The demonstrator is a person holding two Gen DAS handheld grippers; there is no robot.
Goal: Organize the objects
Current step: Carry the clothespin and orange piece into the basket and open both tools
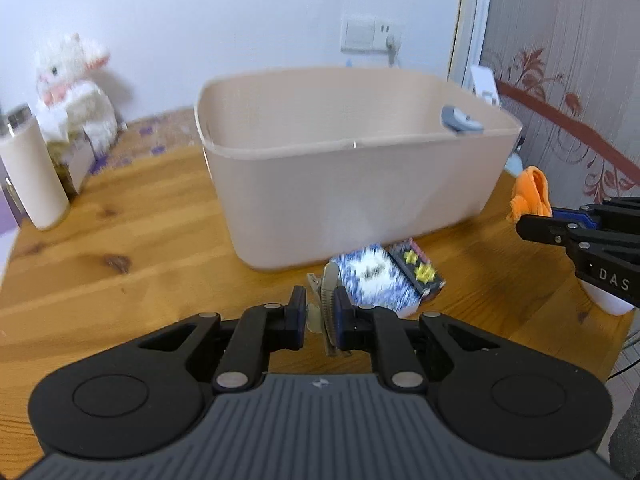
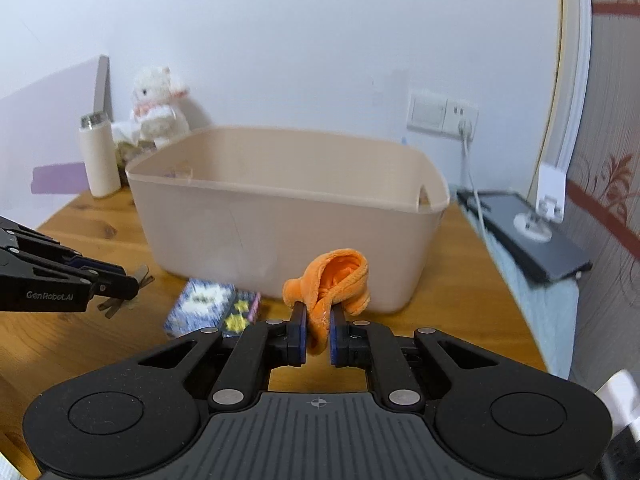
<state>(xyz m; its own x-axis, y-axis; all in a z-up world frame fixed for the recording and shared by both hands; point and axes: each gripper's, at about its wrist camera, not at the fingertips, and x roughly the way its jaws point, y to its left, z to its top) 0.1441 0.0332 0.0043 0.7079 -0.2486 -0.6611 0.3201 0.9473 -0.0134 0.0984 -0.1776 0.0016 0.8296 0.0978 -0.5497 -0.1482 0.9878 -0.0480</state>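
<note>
Both tongs carry a load in front of the beige bin (image 1: 352, 184), which stands on the wooden worktop (image 1: 120, 248) ahead of them. The left tongs (image 1: 318, 312) are clamped on a hair clip (image 1: 329, 300), a toothed grey-brown piece held upright between the pads; the right tongs (image 2: 318, 334) are clamped on an orange cloth (image 2: 332, 280), whose bunched upper part flops forward above the pads. Both loads appear lifted clear of the worktop, short of the bin's near wall. A patterned box (image 2: 208, 308) lies on the worktop between the two tongs and just before the bin — seemingly the next item to sort.

The step in hand is judged to be delivery into the bin. To do it well, each load should rise above the rim (image 2: 280, 192) before travelling forward, since the near wall stands tall ahead of both tongs. The cloth hangs loose and could snag the rim — extra clearance is advisable. The clip is thin and gripped off-centre; release should come only once it is well over the bin's interior. A grey item (image 1: 460, 120) already sits at the far right rim.
</note>
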